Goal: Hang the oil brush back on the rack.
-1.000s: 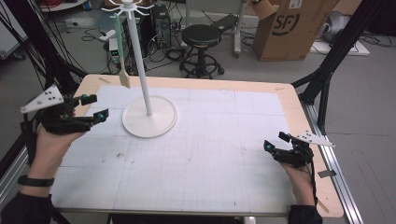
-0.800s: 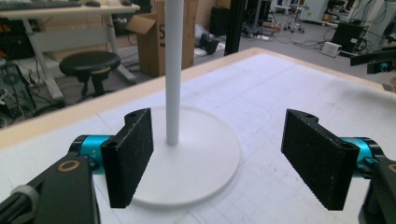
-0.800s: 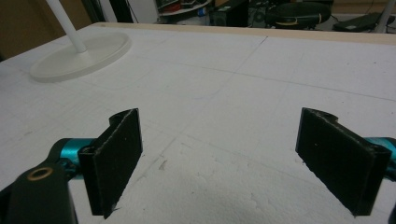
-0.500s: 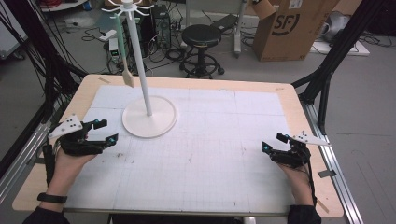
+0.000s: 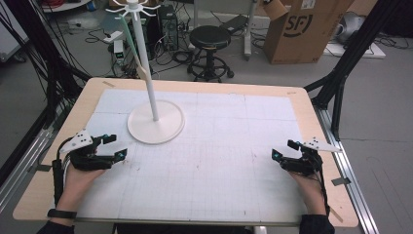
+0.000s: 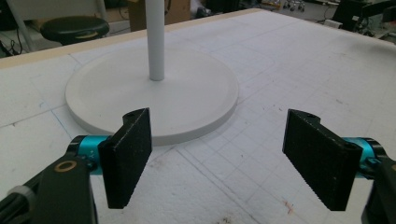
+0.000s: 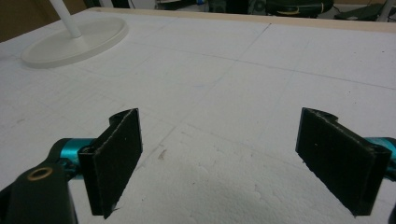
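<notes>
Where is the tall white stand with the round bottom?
In the high view the white stand is on the far left part of the table, just beyond the open left gripper, apart from it.

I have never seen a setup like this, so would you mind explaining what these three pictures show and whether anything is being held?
A person sits at a table covered with a white gridded mat and holds a hand-operated tool with two jaws in each hand. The high view looks down from above: the left gripper is at the left and the right gripper at the right. The other two pictures come from small cameras riding on the grippers, looking along their black jaws. Both pairs of jaws stand wide apart with only the mat between them, so nothing is held. On the mat stands a white stand, a round base with a tall pole; a spatula-like utensil hangs from hooks at its top.
</notes>
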`<state>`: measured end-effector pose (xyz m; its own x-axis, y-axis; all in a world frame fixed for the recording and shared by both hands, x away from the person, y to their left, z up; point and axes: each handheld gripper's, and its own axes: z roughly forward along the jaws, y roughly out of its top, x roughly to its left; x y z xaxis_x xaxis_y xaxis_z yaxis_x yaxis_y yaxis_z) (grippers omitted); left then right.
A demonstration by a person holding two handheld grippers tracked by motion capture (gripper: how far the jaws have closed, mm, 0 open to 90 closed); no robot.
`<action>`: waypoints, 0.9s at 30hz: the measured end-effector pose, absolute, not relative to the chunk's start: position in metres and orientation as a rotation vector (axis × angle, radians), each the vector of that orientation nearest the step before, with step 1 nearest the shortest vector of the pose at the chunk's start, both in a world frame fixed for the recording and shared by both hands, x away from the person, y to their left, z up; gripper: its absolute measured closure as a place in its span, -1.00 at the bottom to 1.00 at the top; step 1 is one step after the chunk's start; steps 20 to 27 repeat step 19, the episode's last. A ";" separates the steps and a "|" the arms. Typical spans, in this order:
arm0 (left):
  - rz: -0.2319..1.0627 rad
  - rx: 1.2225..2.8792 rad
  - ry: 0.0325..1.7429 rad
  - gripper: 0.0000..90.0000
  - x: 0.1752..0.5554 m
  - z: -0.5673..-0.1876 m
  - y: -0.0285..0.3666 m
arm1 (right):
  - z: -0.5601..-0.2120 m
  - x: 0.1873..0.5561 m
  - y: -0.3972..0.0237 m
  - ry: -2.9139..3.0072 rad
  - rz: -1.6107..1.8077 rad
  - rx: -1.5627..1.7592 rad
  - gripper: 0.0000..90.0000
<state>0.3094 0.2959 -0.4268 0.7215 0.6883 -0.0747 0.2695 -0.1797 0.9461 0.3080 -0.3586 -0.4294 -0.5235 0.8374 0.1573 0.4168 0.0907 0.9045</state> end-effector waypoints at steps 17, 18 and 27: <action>0.465 1.708 0.789 -0.47 0.306 -0.422 0.329 | -0.431 0.308 -0.357 1.991 1.396 1.228 -0.70; 0.464 1.706 0.792 -0.47 0.306 -0.422 0.330 | -0.431 0.308 -0.357 1.993 1.394 1.227 -0.70; 0.467 1.707 0.792 -0.47 0.306 -0.422 0.331 | -0.431 0.308 -0.357 1.992 1.393 1.227 -0.70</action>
